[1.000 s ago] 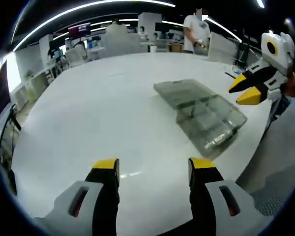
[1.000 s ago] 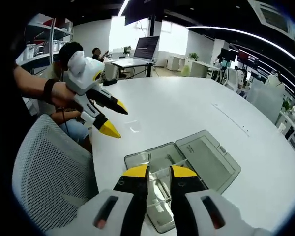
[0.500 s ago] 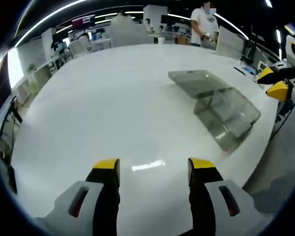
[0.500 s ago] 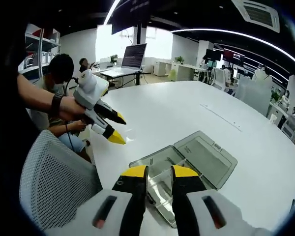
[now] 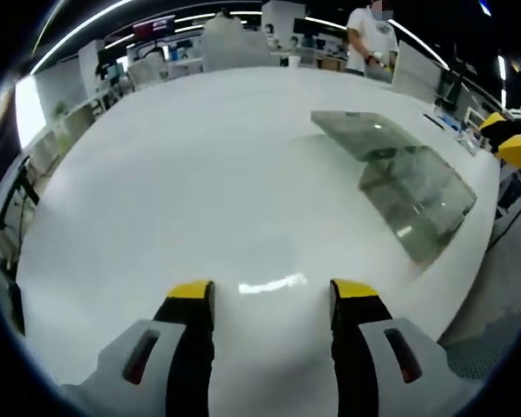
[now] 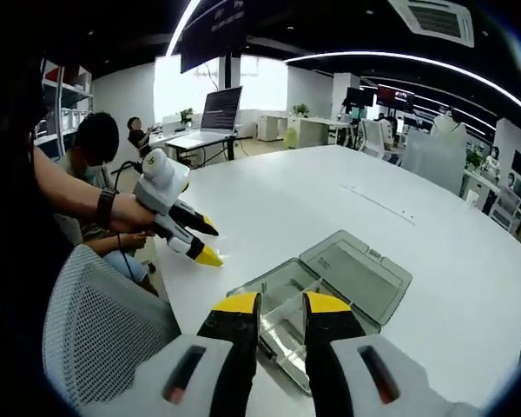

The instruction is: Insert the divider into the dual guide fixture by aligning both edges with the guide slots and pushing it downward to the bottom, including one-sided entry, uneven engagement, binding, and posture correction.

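- The left tongs (image 5: 265, 300) are hanging spread wide over bare white surface (image 5: 200, 191), holding nothing.
- The right tongs (image 6: 282, 308) are hovering with a narrow gap, empty, above the clear lidded fixture (image 6: 330, 291).
- The fixture is lying open near the surface's edge, beside a mesh chair (image 6: 95, 334).

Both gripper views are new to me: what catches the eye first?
A clear plastic compartment box lies open near the edge of the big white table, lid flat beside it. The right gripper hangs just over the box, jaws slightly apart and empty, while the left gripper gapes wide over bare tabletop.
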### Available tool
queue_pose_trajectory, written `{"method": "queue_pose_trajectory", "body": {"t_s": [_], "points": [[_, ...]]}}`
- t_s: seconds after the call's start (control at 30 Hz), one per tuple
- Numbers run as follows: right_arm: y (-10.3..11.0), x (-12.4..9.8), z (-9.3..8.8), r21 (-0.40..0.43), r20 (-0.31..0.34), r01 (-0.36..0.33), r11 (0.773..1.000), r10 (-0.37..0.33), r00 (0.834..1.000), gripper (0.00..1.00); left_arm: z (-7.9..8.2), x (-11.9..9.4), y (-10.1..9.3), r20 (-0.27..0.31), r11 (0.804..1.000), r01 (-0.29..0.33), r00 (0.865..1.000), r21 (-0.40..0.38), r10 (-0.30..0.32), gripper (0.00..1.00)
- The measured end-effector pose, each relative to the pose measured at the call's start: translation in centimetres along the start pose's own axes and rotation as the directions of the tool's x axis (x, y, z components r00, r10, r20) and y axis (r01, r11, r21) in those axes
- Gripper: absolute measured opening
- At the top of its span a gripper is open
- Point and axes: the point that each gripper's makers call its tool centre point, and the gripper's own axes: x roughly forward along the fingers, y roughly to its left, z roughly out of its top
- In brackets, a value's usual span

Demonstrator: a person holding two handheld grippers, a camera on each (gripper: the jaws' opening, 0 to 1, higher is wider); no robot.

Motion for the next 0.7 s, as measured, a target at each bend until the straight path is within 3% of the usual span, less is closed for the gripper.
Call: {"method": "queue_pose_trajectory", "body": {"t_s": [0.3, 0.7], "points": [[0.67, 0.24, -0.3, 0.006, -0.011, -0.018, 1.0, 0.018, 1.0, 0.15, 0.3, 0.22, 0.47, -0.014, 0.999, -0.038, 0.999, 0.031, 0.038, 0.47], [0.65, 0.57, 0.45, 0.027, 0.01, -0.021, 0.999, 0.021, 1.0, 0.15, 0.7, 0.72, 0.06, -0.026, 0.998, -0.021, 0.999, 0.054, 0.023, 0.35]]}}
